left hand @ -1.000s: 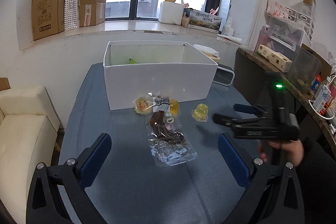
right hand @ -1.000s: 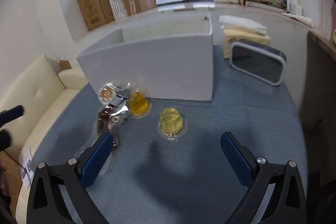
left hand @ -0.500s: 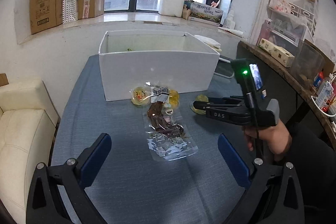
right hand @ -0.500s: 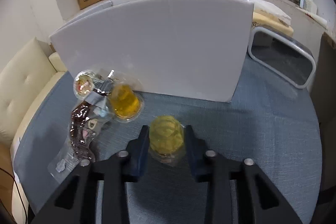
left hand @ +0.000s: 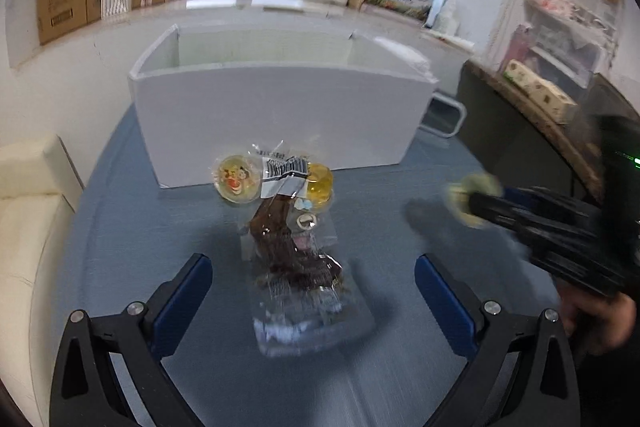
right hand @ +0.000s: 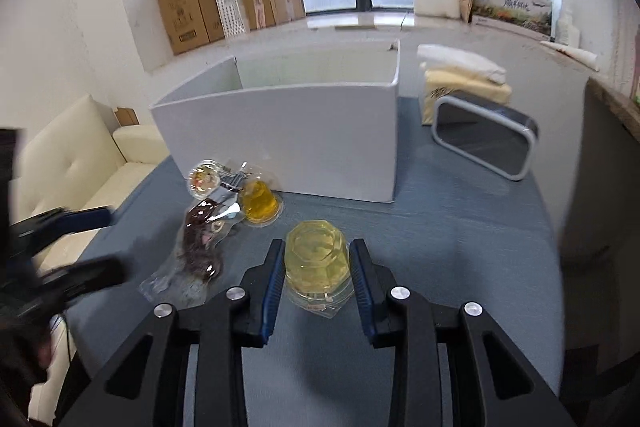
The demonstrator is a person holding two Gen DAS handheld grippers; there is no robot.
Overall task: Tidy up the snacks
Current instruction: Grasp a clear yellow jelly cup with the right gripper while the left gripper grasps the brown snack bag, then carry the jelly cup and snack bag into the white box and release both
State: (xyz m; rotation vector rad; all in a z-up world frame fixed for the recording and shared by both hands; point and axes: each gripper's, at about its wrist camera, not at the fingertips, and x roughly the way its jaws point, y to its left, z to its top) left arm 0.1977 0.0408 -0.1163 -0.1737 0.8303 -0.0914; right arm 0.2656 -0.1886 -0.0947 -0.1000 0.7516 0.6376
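My right gripper (right hand: 316, 269) is shut on a pale yellow jelly cup (right hand: 316, 259), which hangs a little above the blue table (right hand: 460, 227). The left wrist view shows that cup (left hand: 480, 182), blurred, at the tip of the right gripper (left hand: 478, 205). My left gripper (left hand: 312, 287) is open, its fingers on either side of a clear packet of brown snack (left hand: 296, 259), above it. Behind the packet an orange jelly cup (left hand: 320, 183) and a cartoon-lidded cup (left hand: 236, 179) sit against the white box (left hand: 280, 119).
A grey-framed flat device (right hand: 484, 139) and a tissue pack (right hand: 460, 83) lie right of the box. A cream sofa (right hand: 92, 163) stands left of the table, a dark counter (left hand: 520, 115) to the right. Cardboard boxes (right hand: 188, 7) line the window sill.
The right gripper went in, shut on the pale yellow jelly cup and lifted it off the table, drawing back. The left gripper moved forward and down toward the brown snack packet.
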